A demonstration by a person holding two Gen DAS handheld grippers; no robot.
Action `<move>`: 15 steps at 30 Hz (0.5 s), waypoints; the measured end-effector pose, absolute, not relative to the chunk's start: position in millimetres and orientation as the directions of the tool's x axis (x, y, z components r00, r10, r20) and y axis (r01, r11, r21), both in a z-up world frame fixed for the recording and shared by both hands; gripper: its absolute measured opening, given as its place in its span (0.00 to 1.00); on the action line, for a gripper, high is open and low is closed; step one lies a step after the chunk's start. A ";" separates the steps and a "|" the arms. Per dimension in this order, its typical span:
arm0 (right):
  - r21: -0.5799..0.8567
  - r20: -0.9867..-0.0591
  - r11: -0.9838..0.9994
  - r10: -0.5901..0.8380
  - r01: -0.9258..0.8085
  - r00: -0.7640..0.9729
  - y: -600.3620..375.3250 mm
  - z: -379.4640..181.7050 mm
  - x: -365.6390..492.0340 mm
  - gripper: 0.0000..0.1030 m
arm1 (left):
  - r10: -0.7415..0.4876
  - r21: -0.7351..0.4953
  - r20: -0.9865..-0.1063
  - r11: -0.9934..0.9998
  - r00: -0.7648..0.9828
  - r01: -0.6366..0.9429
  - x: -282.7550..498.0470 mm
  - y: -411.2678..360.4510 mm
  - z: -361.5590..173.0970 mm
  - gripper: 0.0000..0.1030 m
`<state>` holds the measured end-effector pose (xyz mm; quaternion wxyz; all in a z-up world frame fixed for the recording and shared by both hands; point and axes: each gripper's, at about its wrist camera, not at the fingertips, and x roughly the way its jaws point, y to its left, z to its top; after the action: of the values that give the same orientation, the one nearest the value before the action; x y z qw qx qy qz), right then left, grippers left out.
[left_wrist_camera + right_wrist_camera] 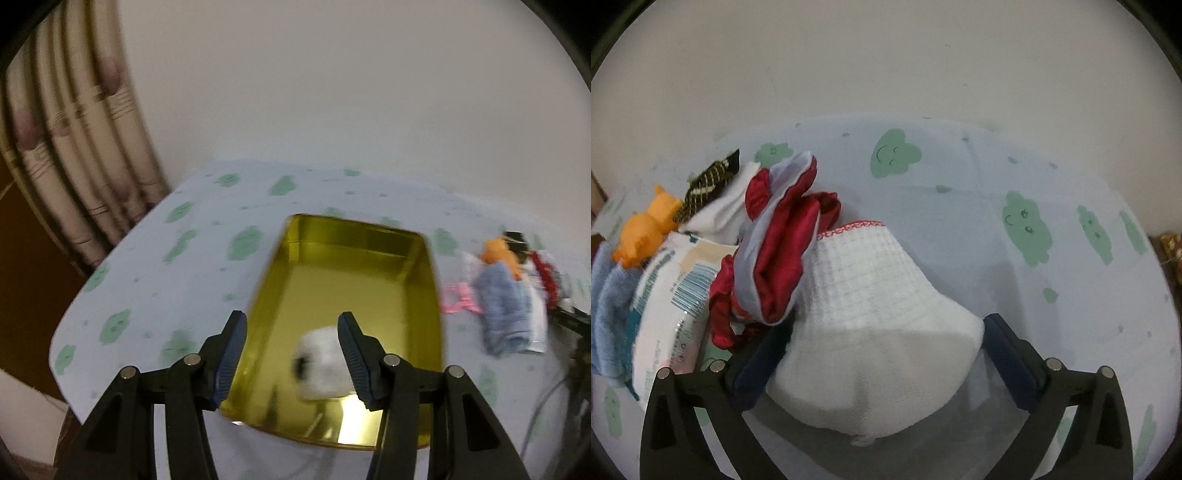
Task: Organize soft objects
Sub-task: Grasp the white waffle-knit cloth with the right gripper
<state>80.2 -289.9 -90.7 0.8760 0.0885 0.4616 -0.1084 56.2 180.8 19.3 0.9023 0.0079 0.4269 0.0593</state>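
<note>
in the left wrist view, the left gripper [291, 354] was seen low in the picture, with its two blue pads set apart. nothing was squeezed by them, so it was let go and free. a gold tin tray [280, 302] was laid on a table cloth [147, 280] with green clouds on it. a small white fluffy toy [321, 363] with a dark spot was seen inside the tray, near its close end. it was blurred, and it was seen just beside the right pad, but whether it was touched by that pad could not be told. far to the right of the tray, a heap of soft things was seen: a blue towel [498, 314], an orange toy [496, 254] and something pink [458, 299]. a striped curtain [74, 147] was hung at the far left.

in the right wrist view, the right gripper [882, 358] was spread wide. a white waffle cloth [871, 332] was laid on the table cloth [1071, 295] between its pads. the left pad looked close against the cloth, and the right pad was just beside it, yet the cloth was not squeezed. to the left of it, a red and grey shiny cloth [779, 240] was piled, then a white packet with a bar code [665, 295]. the orange toy [646, 229], a black checked cloth [709, 181] and the blue towel [605, 302] were seen at the far left.
</note>
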 end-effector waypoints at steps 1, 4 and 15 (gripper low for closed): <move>0.047 -0.829 0.961 -0.114 0.271 0.547 -288.7 -90.9 80.4 1.00 | 0.094 0.060 -0.768 0.995 0.634 -0.074 58.1 168.7 21.4 0.51; 0.041 -0.830 0.962 -0.118 0.271 0.545 -287.1 -90.3 80.0 1.00 | 0.068 0.073 -0.764 0.997 0.642 -0.019 61.0 142.5 22.3 0.51; 0.069 -0.793 0.959 -0.114 0.273 0.598 -289.5 -80.7 74.0 1.00 | 0.002 0.076 -0.795 0.993 0.607 0.095 65.9 89.3 8.3 0.51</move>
<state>74.0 -289.5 -80.7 0.8892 0.0918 0.4347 -0.1088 65.9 89.3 8.3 0.8947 0.0550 0.4424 -0.0259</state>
